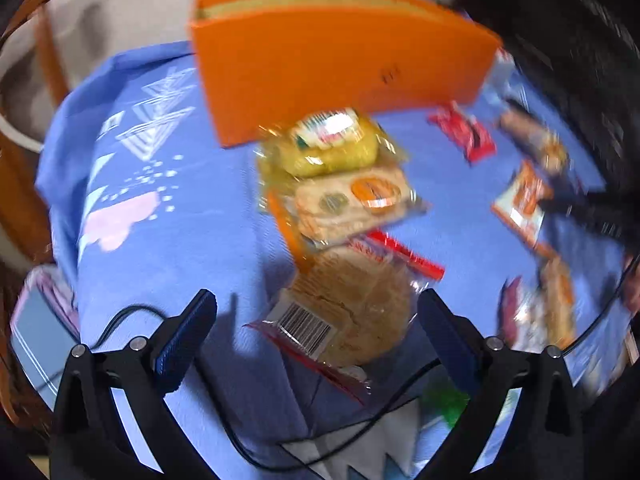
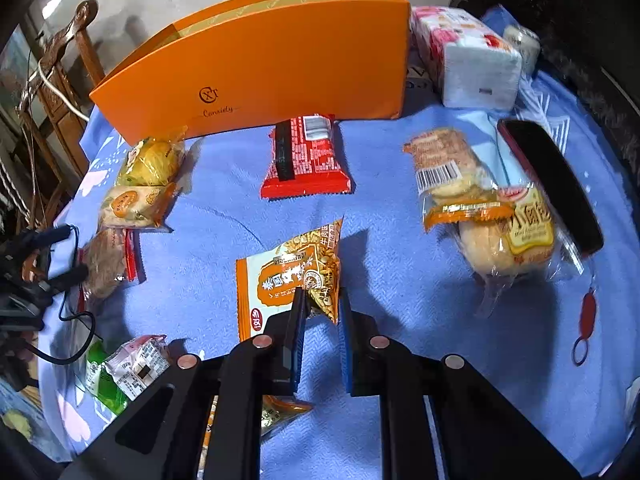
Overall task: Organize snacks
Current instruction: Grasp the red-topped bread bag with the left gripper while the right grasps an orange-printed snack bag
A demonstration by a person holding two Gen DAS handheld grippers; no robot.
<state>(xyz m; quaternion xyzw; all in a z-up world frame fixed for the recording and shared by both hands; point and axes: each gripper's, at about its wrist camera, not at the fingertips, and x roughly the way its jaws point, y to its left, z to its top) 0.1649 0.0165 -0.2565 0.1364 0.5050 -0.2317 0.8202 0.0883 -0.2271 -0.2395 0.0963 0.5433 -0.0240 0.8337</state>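
Observation:
An open orange box (image 2: 256, 68) stands at the back of the blue tablecloth; it also shows in the left wrist view (image 1: 336, 60). My left gripper (image 1: 316, 308) is open above a brown round pastry packet (image 1: 352, 312), jaws either side of it, not touching. Behind it lie a biscuit packet (image 1: 352, 204) and a yellow cake packet (image 1: 332, 144). My right gripper (image 2: 322, 300) is shut on the corner of an orange peanut packet (image 2: 288, 280). A red snack packet (image 2: 306, 156) lies in front of the box.
Two bread packets (image 2: 480, 208) and a black phone (image 2: 556, 180) lie at the right. A tissue pack (image 2: 464, 56) sits beside the box. A green and pink packet (image 2: 124, 368) lies front left. A black cable (image 1: 352, 424) crosses the cloth. A wooden chair (image 2: 60, 80) stands left.

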